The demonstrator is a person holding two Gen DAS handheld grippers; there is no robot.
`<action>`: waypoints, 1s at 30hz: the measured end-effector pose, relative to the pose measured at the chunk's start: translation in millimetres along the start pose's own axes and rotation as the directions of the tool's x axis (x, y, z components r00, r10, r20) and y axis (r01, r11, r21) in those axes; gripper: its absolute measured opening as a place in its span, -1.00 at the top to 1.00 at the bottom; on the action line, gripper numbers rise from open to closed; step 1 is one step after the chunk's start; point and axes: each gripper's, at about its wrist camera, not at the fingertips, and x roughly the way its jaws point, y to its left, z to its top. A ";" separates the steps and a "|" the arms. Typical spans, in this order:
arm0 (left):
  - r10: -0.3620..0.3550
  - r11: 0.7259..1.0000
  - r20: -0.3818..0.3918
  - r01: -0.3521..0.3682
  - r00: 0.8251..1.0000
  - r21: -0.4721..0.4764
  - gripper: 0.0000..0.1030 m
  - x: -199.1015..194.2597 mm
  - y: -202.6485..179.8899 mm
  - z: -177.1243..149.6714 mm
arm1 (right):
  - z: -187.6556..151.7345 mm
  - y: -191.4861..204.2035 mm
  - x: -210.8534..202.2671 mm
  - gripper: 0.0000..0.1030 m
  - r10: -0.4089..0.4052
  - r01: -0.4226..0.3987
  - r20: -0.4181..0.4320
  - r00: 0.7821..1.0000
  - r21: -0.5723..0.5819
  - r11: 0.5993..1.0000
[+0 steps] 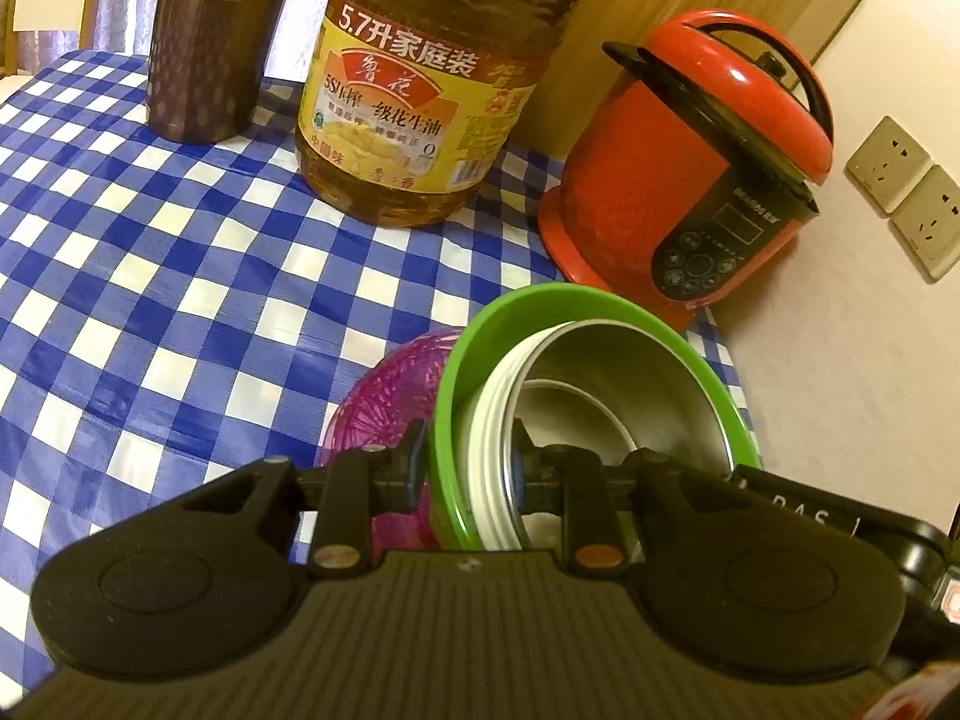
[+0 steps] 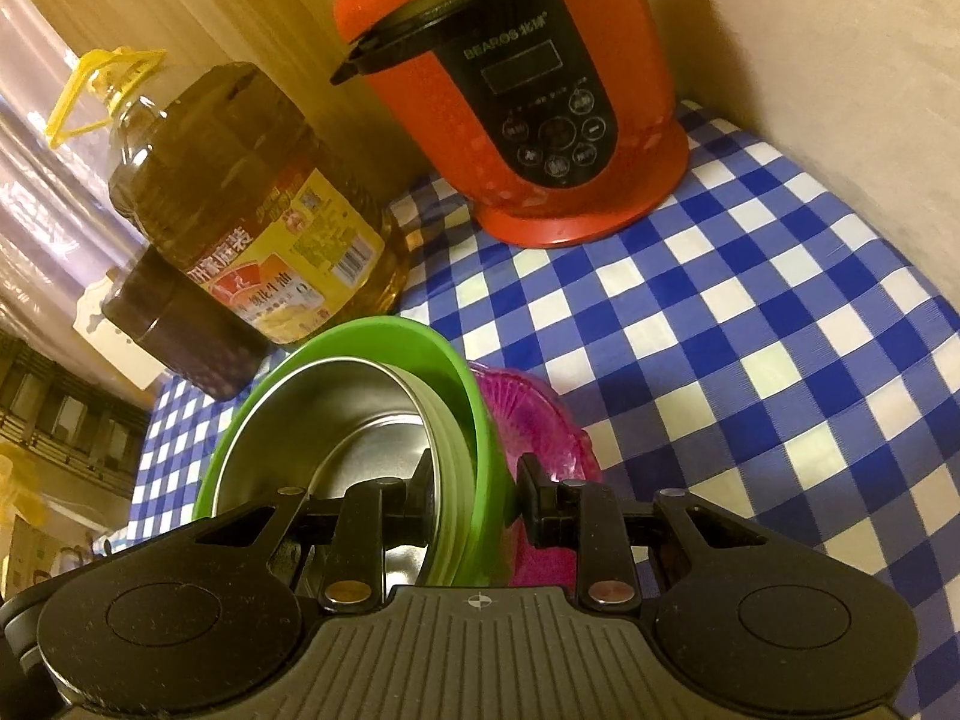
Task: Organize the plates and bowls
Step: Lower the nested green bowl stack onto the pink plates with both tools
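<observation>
Both grippers, left gripper [image 1: 465,471] and right gripper [image 2: 474,498], are clamping opposite rims of the nested stack: steel bowl [image 1: 606,414] inside green bowl [image 1: 447,396], above the pink plate [image 1: 384,402]. Stacking is looking nearly finished.

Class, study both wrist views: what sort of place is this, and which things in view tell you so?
Most likely a home kitchen or dining corner. A red electric cooker and a big bottle of peanut oil stand on a table with a blue-checked cloth, beside wall sockets. Both grippers clamp a stack of nested bowls.
</observation>
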 end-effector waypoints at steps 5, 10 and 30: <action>0.005 1.000 -0.003 -0.005 1.000 0.005 0.55 7.9 3.1 -0.8 | -0.3 -2.0 8.6 0.47 0.000 0.000 -0.008 1.000 0.007 1.000; 0.009 1.000 -0.009 -0.009 1.000 0.002 0.55 14.5 5.9 -1.8 | -1.0 -2.8 15.9 0.48 -0.007 0.007 -0.016 1.000 0.005 1.000; 0.015 1.000 -0.014 -0.015 1.000 0.016 0.55 30.6 13.5 -8.0 | -11.6 -13.8 33.9 0.47 0.000 0.000 -0.025 1.000 -0.001 1.000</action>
